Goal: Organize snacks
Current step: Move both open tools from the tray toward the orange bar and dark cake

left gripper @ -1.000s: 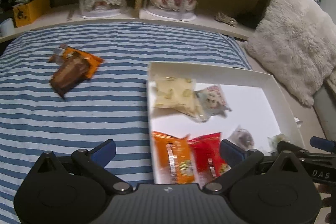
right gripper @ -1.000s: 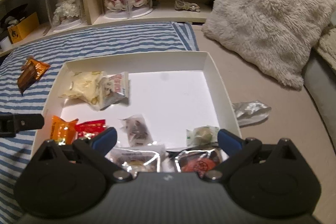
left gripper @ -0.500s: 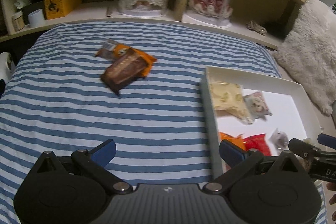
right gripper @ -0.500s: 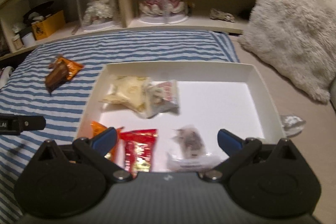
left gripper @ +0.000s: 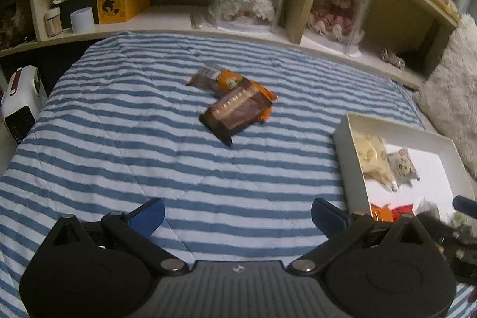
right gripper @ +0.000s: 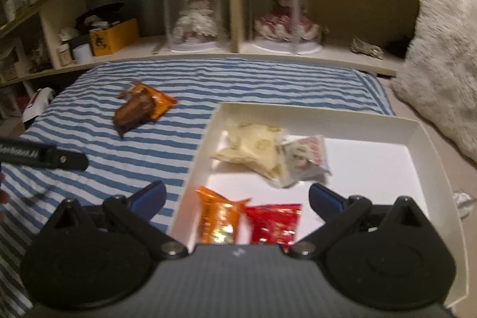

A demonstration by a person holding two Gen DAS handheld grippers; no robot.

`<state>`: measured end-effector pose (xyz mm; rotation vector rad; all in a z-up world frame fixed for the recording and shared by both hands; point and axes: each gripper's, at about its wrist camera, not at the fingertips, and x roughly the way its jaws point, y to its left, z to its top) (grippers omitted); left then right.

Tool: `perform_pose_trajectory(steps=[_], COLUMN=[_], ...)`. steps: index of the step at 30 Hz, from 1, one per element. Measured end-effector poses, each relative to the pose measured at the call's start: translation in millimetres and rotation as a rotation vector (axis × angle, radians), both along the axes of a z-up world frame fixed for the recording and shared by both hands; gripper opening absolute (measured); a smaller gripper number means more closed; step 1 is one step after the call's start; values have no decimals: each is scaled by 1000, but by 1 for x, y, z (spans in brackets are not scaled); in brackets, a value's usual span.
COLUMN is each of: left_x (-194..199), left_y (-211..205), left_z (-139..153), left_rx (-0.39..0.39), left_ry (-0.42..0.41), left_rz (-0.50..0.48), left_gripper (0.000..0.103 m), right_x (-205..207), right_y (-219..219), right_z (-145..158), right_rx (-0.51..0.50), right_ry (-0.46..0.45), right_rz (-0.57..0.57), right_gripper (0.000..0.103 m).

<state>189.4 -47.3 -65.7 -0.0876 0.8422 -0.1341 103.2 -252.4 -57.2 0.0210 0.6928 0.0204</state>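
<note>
Left wrist view: left gripper (left gripper: 237, 215), fingers spread and empty, faces brown snack packet (left gripper: 235, 112) straight ahead on bed (left gripper: 119, 139), long axis diagonal, nearer than right gripper (right gripper: 235, 200), likewise open.

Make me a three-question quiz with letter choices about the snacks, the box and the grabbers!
1. Where is the brown snack packet?
A. in the white box
B. on the striped blanket
C. on the shelf

2. What colour is the packet beside the orange packet in the white box?
A. red
B. green
C. blue

3. How is the left gripper?
A. shut on a packet
B. open and empty
C. shut on the box

Answers: B, it lies on the striped blanket, outside the box. A, the red packet sits alongside. B, its fingers are spread over bare blanket.
</note>
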Motion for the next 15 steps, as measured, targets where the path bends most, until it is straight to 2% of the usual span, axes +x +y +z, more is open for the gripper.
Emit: perform_pose_trajectory(steps=[7, 11, 15], left_x=[14, 35, 57], left_y=[12, 14, 15], left_z=[3, -1, -8], left_rx=[-46, -2, 34], left_ry=[-143, -208, -232], left_rz=[-43, -87, -173], left_gripper=[103, 103, 103], right_x=[0, 10, 33], right_y=[20, 23, 22], right_z=[5, 20, 35], right_rx=[33, 69, 126], right_ry=[-55, -121, -158], right_rz=[100, 117, 104], right_gripper=[103, 103, 103])
